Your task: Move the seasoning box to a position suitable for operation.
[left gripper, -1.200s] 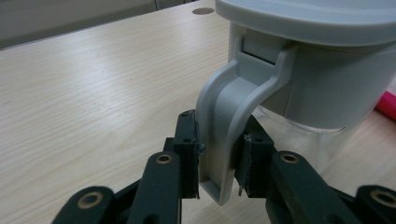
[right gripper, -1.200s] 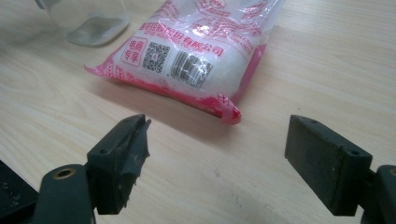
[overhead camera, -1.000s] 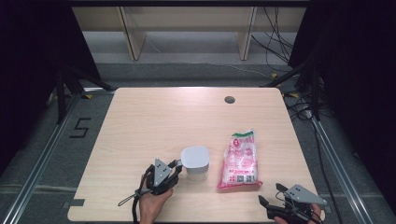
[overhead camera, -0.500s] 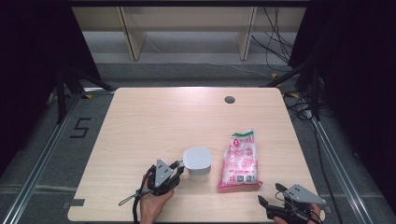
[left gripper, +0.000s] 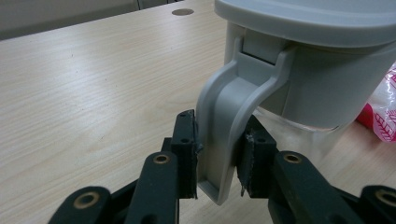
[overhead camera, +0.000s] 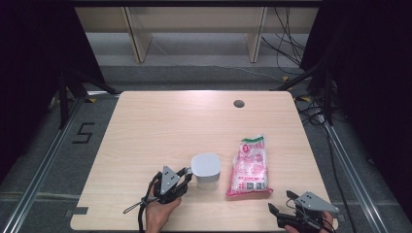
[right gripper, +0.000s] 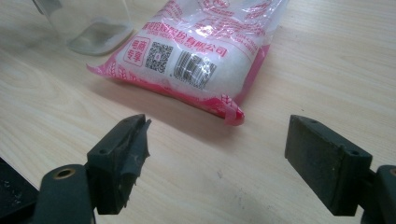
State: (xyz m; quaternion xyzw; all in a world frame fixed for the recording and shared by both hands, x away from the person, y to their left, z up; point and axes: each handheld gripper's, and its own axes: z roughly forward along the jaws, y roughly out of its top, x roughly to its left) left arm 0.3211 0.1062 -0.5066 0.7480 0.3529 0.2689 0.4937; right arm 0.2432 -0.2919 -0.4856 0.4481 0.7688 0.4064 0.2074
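The high view shows the whole wooden table [overhead camera: 160, 131], pale and straight-grained, with a small dark round hole [overhead camera: 238, 103] near its far edge; the grey-lidded jug [overhead camera: 206, 170] stands near the near edge, and all positions below refer to it. The left gripper [overhead camera: 185, 174] lies just left of the jug, held by a hand [overhead camera: 158, 213] at the table's near edge; the pink bag [overhead camera: 250, 166] lies flat just right of the jug, not touching it; the right gripper [overhead camera: 279, 204] sits well to the jug's right, nearer than the bag, at the table's near right corner. The left gripper view supplies the contact detail that the high view lacks: the black jaws are clenched on the jug's curved grey plastic handle [left gripper: 224, 126], one pad on each flank, below the lid hinge; the jug body under the grey collar is clear and smooth. The right gripper view shows the right gripper's jaws spread wide and gripping nothing; the bag's glossy film carries red print, a barcode and a square code, with white contents inside; the jug's clear base [right gripper: 95, 30] appears beyond the bag's corner.
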